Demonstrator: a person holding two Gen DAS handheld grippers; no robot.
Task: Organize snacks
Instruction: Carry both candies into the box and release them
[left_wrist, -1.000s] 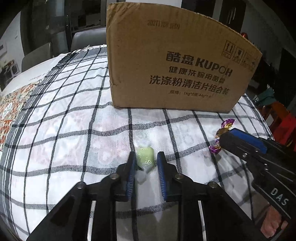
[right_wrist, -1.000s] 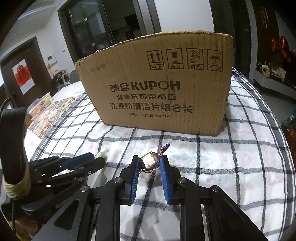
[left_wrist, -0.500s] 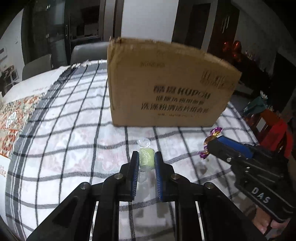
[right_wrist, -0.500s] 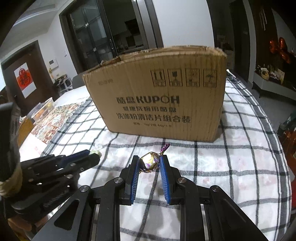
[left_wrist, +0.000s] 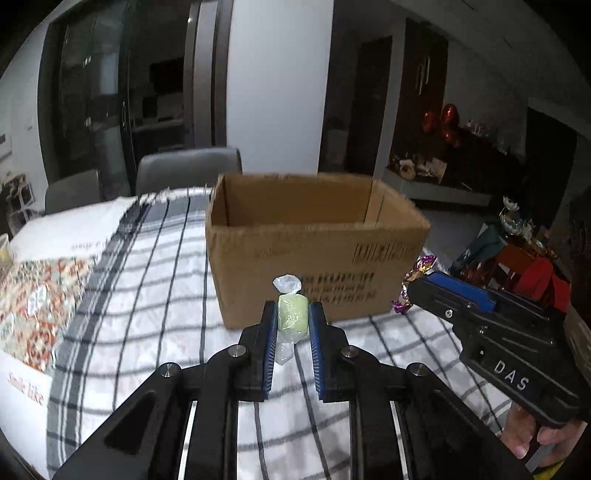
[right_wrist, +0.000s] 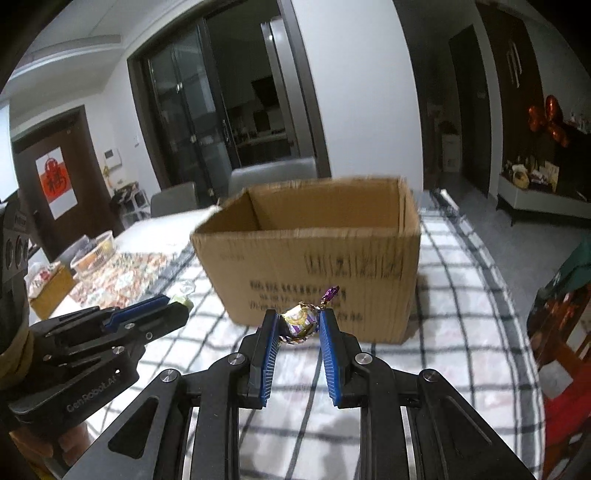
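Both sweets are picked up and the step in hand looks like the carry to the open brown cardboard box (left_wrist: 314, 251), which stands on the table under a white cloth with a dark check pattern (left_wrist: 147, 295). The left tongs (left_wrist: 292, 317) are closed narrow on a pale green sweet in a clear twisted wrapper (left_wrist: 291, 314), which hangs clear of the cloth in front of the box's near wall. The right tongs (right_wrist: 300, 325) clamp a gold-and-purple foil-wrapped sweet (right_wrist: 301, 319), likewise held in the air just short of the box. The next move, as I judge it, calls for bringing each sweet over the near rim and above the opening before letting go; the near wall stands between the sweets and the inside, so both must clear its top edge. The two tools ride side by side and close, so they could knock together over the opening. Beyond the box stand grey chairs (left_wrist: 188, 170); a patterned floral cloth (left_wrist: 40, 291) lies to the left, well apart from the path.
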